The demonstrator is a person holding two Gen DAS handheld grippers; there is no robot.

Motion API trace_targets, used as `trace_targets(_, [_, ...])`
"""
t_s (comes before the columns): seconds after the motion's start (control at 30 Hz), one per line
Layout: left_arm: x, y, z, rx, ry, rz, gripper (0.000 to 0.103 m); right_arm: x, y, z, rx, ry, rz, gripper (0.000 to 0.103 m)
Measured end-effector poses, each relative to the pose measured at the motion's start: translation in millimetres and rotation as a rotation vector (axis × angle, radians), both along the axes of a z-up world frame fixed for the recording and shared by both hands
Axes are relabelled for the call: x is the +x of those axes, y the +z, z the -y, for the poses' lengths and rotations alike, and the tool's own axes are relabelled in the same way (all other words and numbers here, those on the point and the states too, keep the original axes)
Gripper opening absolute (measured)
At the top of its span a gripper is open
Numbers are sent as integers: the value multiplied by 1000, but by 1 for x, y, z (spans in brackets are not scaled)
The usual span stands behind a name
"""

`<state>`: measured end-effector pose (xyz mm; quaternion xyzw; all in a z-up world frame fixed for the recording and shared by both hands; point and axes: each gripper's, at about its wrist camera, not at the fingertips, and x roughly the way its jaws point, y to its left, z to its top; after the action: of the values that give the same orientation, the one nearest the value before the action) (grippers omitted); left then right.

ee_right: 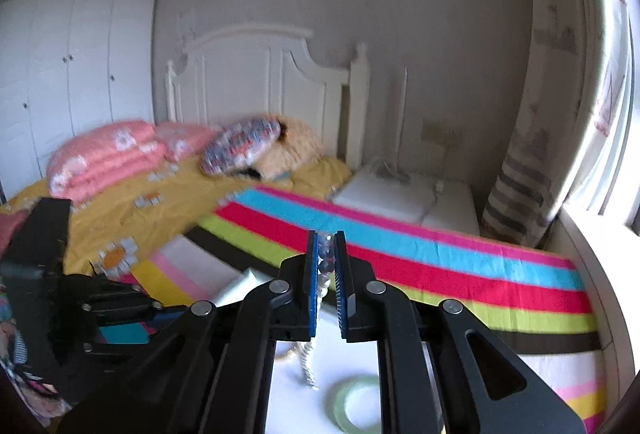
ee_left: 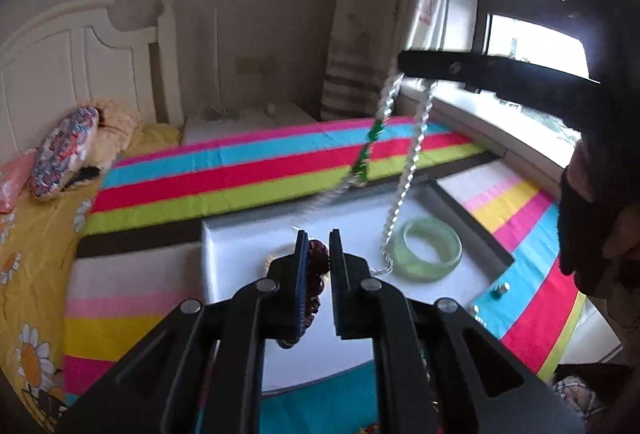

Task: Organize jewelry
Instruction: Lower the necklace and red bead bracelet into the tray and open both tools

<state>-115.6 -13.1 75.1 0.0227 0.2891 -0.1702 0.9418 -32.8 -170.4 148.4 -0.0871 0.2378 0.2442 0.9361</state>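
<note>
Left gripper (ee_left: 319,240): matte black plastic linkage arms with triangular cut-outs, joined by round silver pivot pins; each finger carries a blue ribbed pad (ee_left: 302,274) on its inner face. Right gripper (ee_right: 327,240): identical build, black arms, silver pins, blue serrated pads (ee_right: 313,274). Seen from the left wrist, its body shows a small green indicator light and a dark-gloved hand (ee_left: 588,226).

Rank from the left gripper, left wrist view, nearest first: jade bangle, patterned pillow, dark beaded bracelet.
1. dark beaded bracelet: between the fingers of the left gripper.
2. jade bangle: on the white tray, just right of the fingertips.
3. patterned pillow: far left, on the bed.
</note>
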Motion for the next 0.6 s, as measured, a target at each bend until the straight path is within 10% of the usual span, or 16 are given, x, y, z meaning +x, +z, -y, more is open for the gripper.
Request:
trace_targets(0.33, [17,-41,34,-6,-77,-84,11,39,-67,14,-42,-35,-196,11])
trace_targets(0.4, [19,-44,35,1,-67,-92,30,42,-73,12,-54,-46,-225,14])
trace_targets(0.47, [17,-46,33,-9,-42,-84,66,44,-78,15,-52,-61,-243,50])
trace_targets(0.6, [3,-39,19,-33,-1,-60,78,35,-73,27,-22,-78,-225,61])
